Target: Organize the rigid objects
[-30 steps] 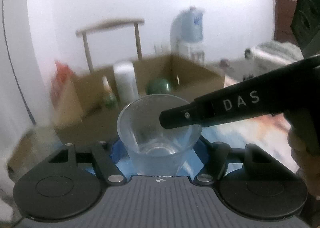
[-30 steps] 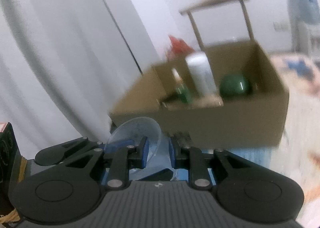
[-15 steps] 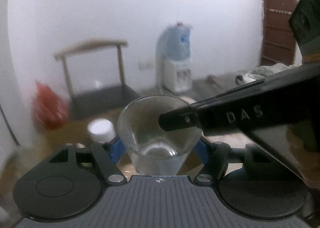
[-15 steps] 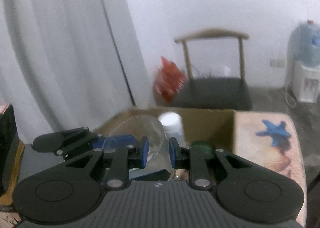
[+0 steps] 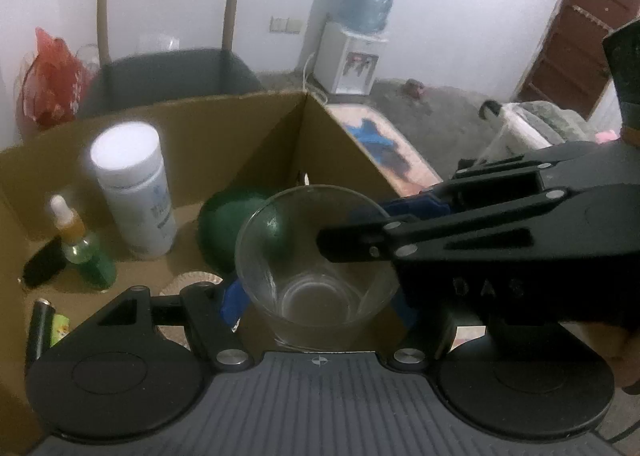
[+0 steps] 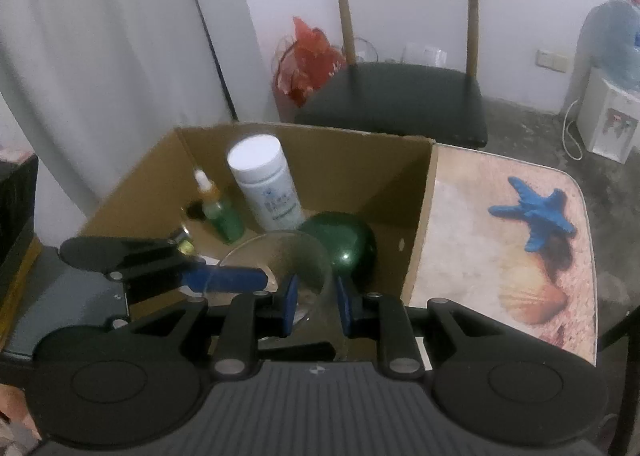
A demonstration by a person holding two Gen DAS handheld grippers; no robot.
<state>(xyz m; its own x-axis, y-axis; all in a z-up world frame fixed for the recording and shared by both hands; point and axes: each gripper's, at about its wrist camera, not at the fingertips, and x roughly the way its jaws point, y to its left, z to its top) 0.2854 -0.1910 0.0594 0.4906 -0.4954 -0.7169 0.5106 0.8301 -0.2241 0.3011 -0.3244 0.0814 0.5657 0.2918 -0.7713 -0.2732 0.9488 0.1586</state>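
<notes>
The glass (image 5: 316,268) is a clear, empty tumbler with a thick base and walls that flare toward a wide round rim; through it the green ball (image 5: 228,223) shows. In the left wrist view it sits at the lower centre of the frame, upright, over the open cardboard box (image 5: 256,135).

The left tongs (image 5: 316,302) stand moderately wide and grip the glass across its lower body, blue pads pressed on either side. The right tongs (image 6: 316,304) are nearly closed, pinching the near wall of the glass at its rim, one blue pad inside and one outside. In the left wrist view they reach in from the right of the frame, with their tip over the rim. Both tongs thus hold the same glass.

Inside the box, a white bottle (image 5: 134,191) with a white cap stands upright at the left centre of the left wrist view. Just beside it, lower left, a small green dropper bottle (image 5: 84,252) stands. The green ball lies right of the white bottle, behind the glass. A dark cylinder (image 5: 38,332) lies along the lower left edge.

The box rests on a table (image 6: 500,240) with a seashell and starfish print, at the right of the right wrist view. Behind it stand a chair (image 6: 404,95) with a dark seat, a red bag (image 6: 308,63) and a water dispenser (image 5: 352,55).
</notes>
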